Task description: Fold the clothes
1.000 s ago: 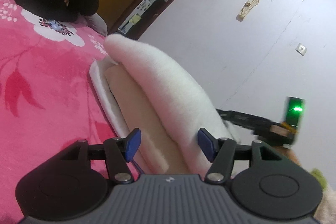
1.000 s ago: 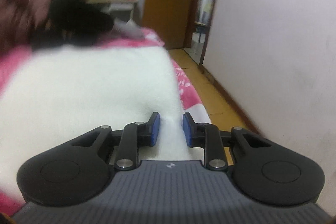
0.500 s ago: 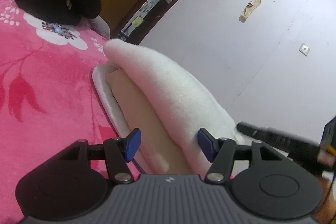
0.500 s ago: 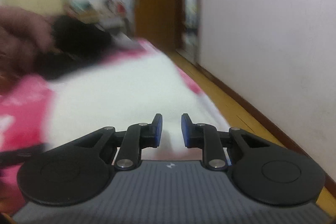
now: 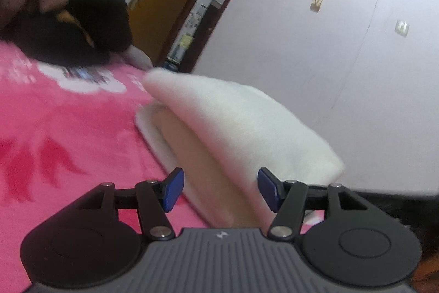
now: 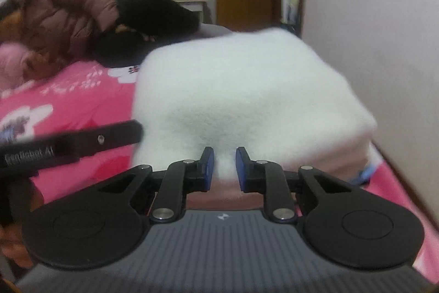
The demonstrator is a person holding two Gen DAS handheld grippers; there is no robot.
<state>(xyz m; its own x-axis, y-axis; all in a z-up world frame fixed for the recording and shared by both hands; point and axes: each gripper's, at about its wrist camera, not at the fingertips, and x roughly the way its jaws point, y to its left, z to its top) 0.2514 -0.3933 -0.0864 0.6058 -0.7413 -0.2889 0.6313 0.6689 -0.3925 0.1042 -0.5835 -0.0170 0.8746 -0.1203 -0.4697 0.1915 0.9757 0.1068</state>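
Since the earlier frame my right gripper point(image 6: 222, 166) has raised the white fleece garment point(image 6: 247, 89), jaws pinching its soft, light edge; my left gripper point(image 5: 219, 188) is spread wide, ready for the thick fold.

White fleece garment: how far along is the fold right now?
Done: the white fleece garment is already doubled over on the pink bedspread, its tan lining showing under the raised flap. In hand: the right gripper pinches the near edge; the left gripper is open astride the flap. Left: laying the flap flat. The dark clothes and puffer jacket behind lie unfolded.
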